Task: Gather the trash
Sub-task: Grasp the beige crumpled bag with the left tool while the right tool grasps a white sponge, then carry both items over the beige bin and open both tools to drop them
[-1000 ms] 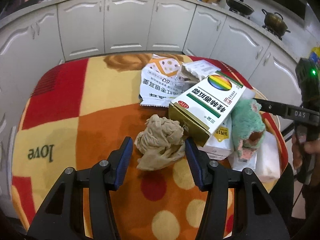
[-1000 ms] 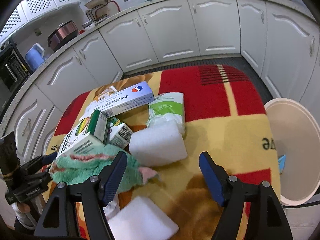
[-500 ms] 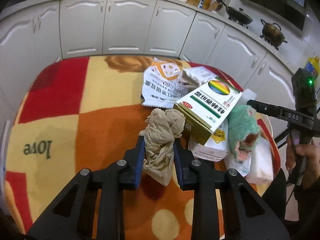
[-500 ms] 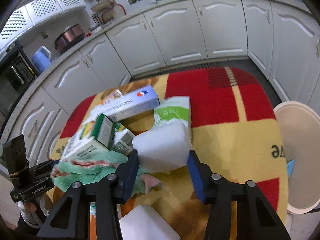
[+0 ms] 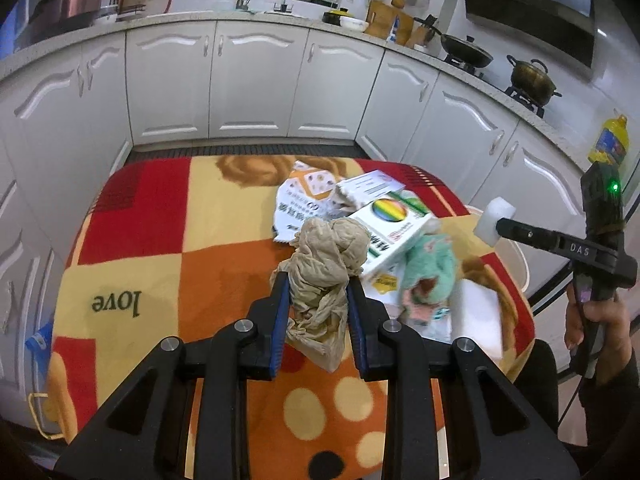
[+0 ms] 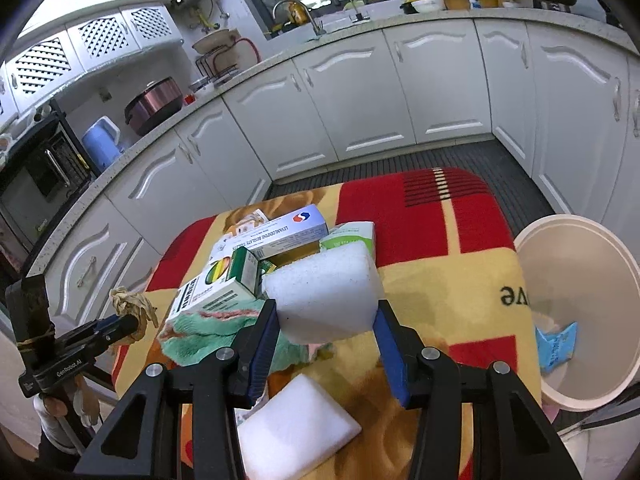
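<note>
My left gripper [image 5: 318, 286] is shut on a crumpled beige rag [image 5: 328, 256] and holds it above the blanket-covered table [image 5: 168, 240]. It also shows at the left of the right wrist view [image 6: 132, 312]. My right gripper [image 6: 326, 312] is shut on a white foam block [image 6: 324, 290], lifted above the pile. That block also shows in the left wrist view [image 5: 493, 219]. A cream trash bin [image 6: 580, 312] with a blue wrapper [image 6: 556, 344] inside stands beside the table on the right.
On the table lie a rainbow-marked box [image 5: 394, 232], a white wrapper [image 5: 302, 204], a long white-and-blue box [image 6: 276, 236], a green packet [image 6: 352, 232], a green cloth [image 5: 428, 268] and a second white foam block [image 6: 296, 432]. White kitchen cabinets [image 5: 248, 80] surround the table.
Both grippers closed, the left on the beige rag and the right on the white foam block, and both lifted their loads off the table.
</note>
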The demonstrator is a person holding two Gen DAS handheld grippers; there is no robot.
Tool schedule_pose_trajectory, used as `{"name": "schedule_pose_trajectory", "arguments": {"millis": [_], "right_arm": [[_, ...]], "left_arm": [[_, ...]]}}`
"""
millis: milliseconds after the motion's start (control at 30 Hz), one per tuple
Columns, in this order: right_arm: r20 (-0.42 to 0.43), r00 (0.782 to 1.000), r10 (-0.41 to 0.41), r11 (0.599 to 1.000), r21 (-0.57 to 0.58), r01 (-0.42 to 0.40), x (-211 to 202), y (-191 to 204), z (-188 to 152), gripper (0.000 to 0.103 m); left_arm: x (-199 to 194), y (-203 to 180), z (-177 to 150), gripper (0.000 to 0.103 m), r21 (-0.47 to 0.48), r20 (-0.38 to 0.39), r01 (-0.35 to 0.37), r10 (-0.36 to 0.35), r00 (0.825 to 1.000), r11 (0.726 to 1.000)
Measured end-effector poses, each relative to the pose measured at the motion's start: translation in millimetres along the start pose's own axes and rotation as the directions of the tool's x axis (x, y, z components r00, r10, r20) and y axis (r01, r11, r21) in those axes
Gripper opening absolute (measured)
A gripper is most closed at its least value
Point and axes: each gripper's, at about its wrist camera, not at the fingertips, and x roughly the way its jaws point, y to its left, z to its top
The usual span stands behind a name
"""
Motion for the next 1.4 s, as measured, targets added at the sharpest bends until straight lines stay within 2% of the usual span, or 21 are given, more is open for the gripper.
{"name": "schedule_pose_trajectory", "arguments": {"millis": [433,767,1033,1400], "right_arm": [[0.027,0.999,-0.030,0.999,-0.015,0.030,-25.8,-9.0,-11.4,0.046],[0.032,0.999,-0.043,0.999,-0.004,0.043,-37.4,-17.9,-16.7,0.047],[0.044,0.996,-0.074,0.997,0.021,0.073,-51.5,-37.2,-19.2,0.047],[0.049,0.992,-0.120,0.990,0.077,0.116,-65.2,-72.7,-21.6,0.048]], "left_arm": [[-8.3,-59.1,8.6,0.025,0.082,0.018,0.027,-0.028,0.999,0.996],[-1.6,-97.8,18.1,0.025,0.107,0.014,0.044,-0.045,0.999,0.993],[10.8,-128.2,23.9,0.025,0.135,0.003,0.045,-0.045,0.999,0.990],[38.5,-178.9,33.9,0.025,0.171,-0.039,0.081,-0.076,0.996,0.982]]}}
